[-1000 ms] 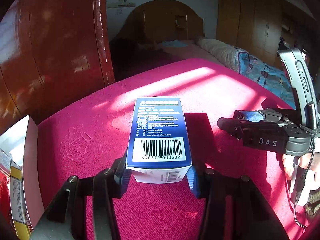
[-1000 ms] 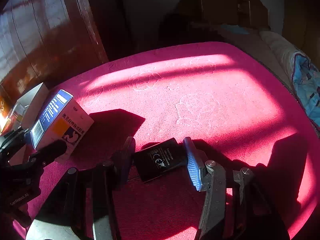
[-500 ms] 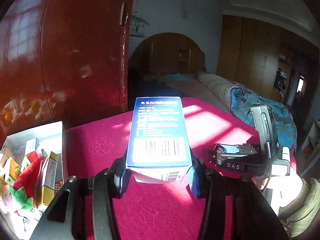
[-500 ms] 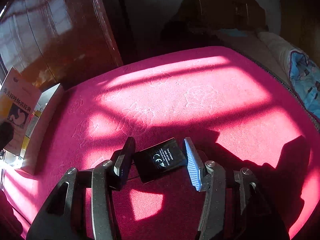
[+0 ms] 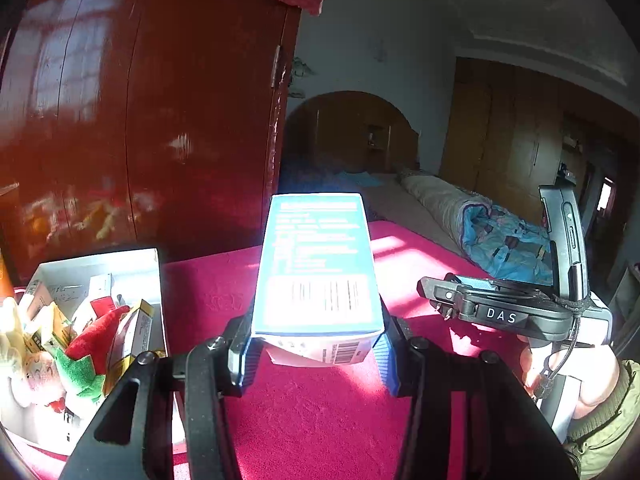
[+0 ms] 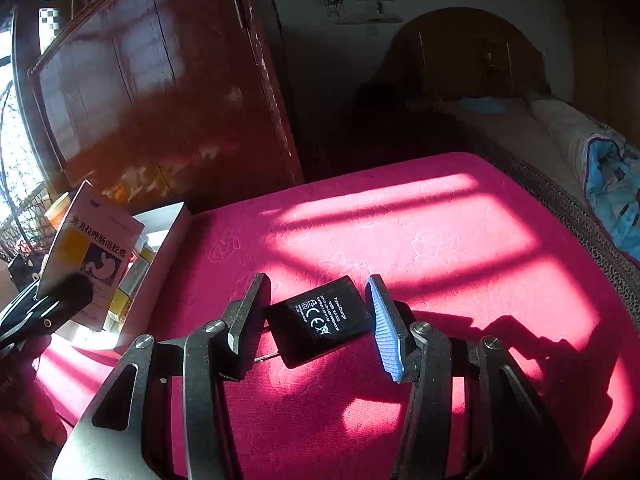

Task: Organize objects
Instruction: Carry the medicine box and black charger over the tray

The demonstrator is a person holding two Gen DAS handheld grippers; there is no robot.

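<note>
Left gripper point(image 5: 314, 354) pinches the blue medicine box point(image 5: 318, 268), held off the pink cloth point(image 5: 320, 412). Right gripper point(image 6: 316, 320) clamps the black charger point(image 6: 318, 318), also above the cloth. White storage box point(image 5: 120, 264) with cartons sits left, red cabinet point(image 5: 140, 120) behind.

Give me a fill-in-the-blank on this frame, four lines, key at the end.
1. The left gripper is shut on a blue and white ____ box.
2. The right gripper is shut on a black ____ printed with white text.
3. The white storage box sits at the ____ edge of the pink cloth in both views.
4. A red and ____ plush item lies in that white storage box.

Missing words: medicine; charger; left; green
</note>
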